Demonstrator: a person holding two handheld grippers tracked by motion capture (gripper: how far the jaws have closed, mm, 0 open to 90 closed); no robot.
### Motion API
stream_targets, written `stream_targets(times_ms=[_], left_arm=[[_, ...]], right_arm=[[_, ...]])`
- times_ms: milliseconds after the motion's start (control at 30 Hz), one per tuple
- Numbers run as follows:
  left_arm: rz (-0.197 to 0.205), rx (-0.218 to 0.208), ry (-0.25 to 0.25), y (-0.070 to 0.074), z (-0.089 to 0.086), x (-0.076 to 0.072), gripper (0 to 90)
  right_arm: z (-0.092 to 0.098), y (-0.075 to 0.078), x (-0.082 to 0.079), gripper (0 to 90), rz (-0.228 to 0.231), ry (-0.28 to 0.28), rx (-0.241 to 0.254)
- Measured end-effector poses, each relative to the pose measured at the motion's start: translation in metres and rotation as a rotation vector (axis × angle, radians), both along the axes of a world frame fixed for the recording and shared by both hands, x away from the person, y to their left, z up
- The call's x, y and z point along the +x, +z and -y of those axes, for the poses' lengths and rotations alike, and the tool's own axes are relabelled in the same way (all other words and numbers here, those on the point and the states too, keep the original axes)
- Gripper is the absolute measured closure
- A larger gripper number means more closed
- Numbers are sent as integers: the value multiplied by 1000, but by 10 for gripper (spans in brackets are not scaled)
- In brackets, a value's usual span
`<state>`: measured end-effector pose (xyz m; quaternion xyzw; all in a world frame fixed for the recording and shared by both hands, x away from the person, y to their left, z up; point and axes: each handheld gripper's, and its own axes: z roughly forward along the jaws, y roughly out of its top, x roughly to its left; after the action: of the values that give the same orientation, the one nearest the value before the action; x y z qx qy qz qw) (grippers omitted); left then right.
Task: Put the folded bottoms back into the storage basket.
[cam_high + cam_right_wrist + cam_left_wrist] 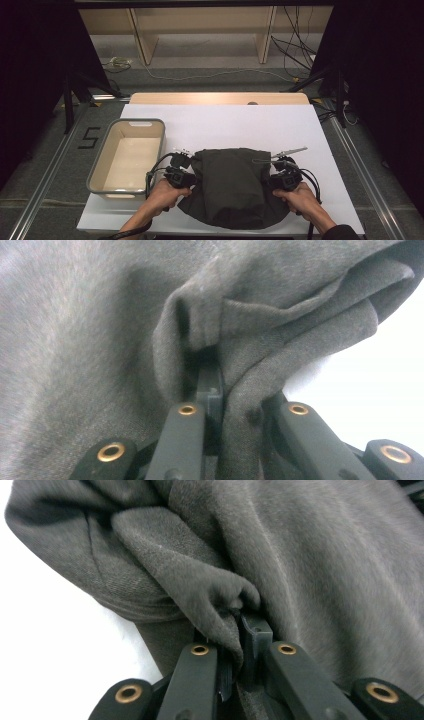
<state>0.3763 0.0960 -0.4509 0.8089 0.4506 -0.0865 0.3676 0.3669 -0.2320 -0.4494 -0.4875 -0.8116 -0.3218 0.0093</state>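
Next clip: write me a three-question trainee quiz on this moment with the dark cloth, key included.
1. True or false: the left gripper is shut on a fold of the dark cloth.
2. On which side of the cloth does the tub stand: A the person's left, B the person's right, C behind it?
3. What does the right gripper hold between its fingers?

Key: 1 true. 2 A. 3 A fold at the cloth's edge, pinched tight.

White table [240, 122], dark cloth [232, 185], beige bin [97, 172]
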Motion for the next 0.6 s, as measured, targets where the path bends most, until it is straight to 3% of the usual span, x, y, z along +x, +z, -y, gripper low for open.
stream_targets(times_ms=[100, 167, 233, 300, 367, 467, 533, 600], left_arm=[[7, 18, 10, -1, 2, 0, 838], [7, 73, -1, -6, 4, -1, 765], [-16, 137, 11, -15, 3, 2, 638], [-58, 121, 24, -20, 1, 4, 564], [-69, 132, 44, -20, 2, 5, 492], [-56, 176, 69, -19, 5, 3, 411], [-20, 256, 83, -18, 9, 2, 308], [-33, 243, 97, -18, 8, 3, 279]], right_arm=[[0, -1, 0, 794, -4, 0, -7], [0, -2, 1, 789, -8, -2, -20], [0, -3, 1, 781, -5, 0, -26], [0, -3, 1, 776, -7, 1, -26], [1, -3, 1, 773, -7, 1, -28], [1, -4, 1, 770, -7, 2, -31], [1, -4, 1, 767, -5, 5, -35], [1, -4, 1, 765, -3, 8, -40]])
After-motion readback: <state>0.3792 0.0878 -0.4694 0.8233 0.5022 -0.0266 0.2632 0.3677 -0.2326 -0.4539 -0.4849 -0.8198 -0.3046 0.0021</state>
